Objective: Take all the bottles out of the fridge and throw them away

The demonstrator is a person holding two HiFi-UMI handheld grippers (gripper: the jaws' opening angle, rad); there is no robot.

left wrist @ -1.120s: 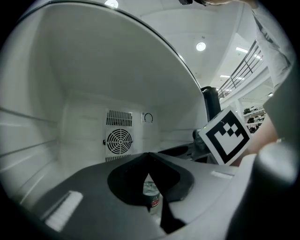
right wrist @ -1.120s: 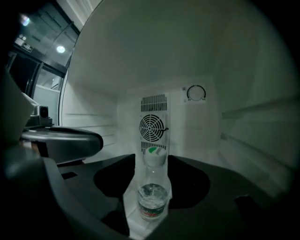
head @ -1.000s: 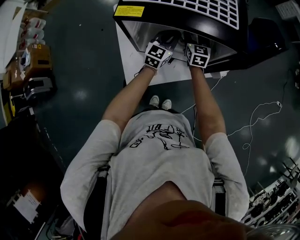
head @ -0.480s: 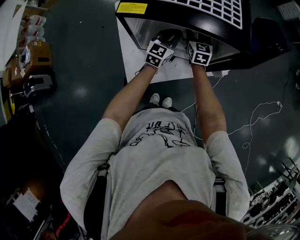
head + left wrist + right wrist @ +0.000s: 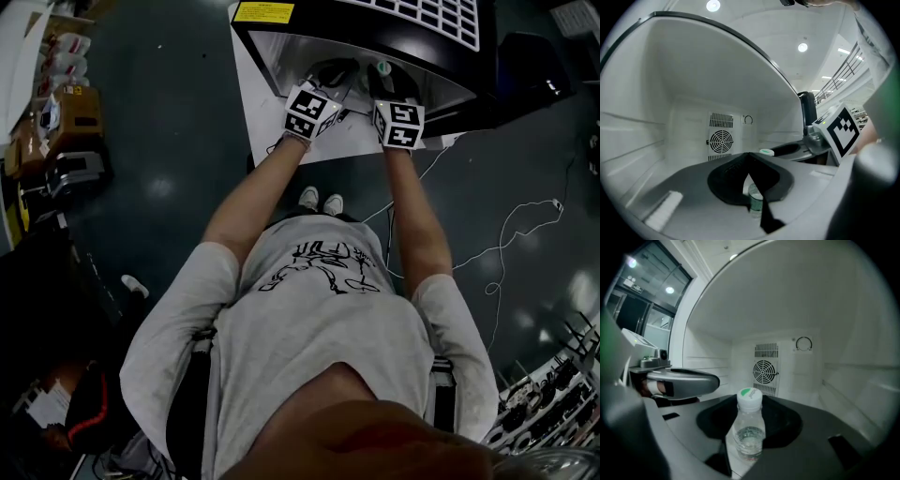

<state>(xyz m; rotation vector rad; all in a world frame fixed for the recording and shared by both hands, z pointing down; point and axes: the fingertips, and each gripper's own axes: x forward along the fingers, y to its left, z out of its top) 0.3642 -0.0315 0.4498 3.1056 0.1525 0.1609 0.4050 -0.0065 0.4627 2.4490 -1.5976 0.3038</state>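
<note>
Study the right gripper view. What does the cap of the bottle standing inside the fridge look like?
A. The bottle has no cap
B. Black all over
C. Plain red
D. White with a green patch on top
D: the clear bottle in the fridge has a white cap with a green patch on its top.

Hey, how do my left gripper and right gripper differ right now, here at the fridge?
Jaws: the left gripper's are shut together. The right gripper's stand wide and have just been closing.
Load: the left gripper holds nothing, while the right gripper grips a clear bottle with a green-topped white cap.
Both reach into the open fridge.
</note>
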